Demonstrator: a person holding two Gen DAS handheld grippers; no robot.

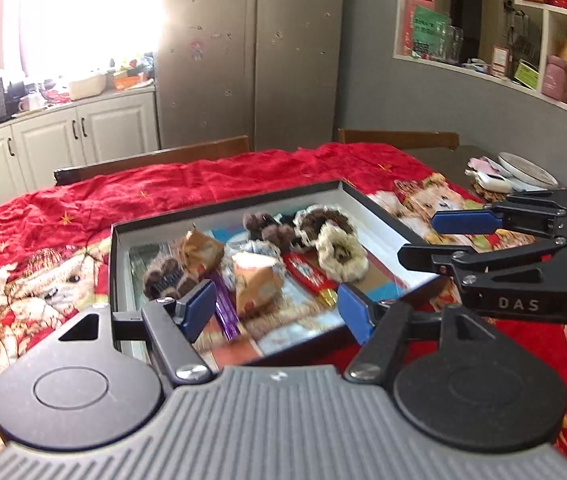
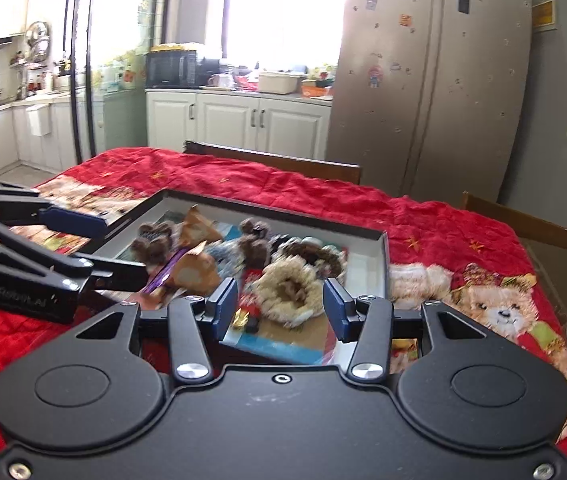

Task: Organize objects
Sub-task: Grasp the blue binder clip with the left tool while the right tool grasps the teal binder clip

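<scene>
A shallow dark-walled box sits on a red bear-print cloth, filling the middle of both wrist views. Inside it lie a cream furry scrunchie, a darker brown-and-cream scrunchie, a brown fuzzy claw clip, two tan snack packets, a red wrapped bar and a purple wrapper (all somewhat blurred).

The left gripper hangs at the lower centre of its own view, over the near edge of the box; its blue pads stand wide apart with nothing pressed between them. The right gripper sits at the lower centre of its view, jaws moderately apart, the cream scrunchie seen beyond the gap but not clamped. Each gripper also shows from the side in the other's view: the right at the right edge, the left at the left edge, both beside the box and holding nothing.

A white plate rests at the far right of the table.
</scene>
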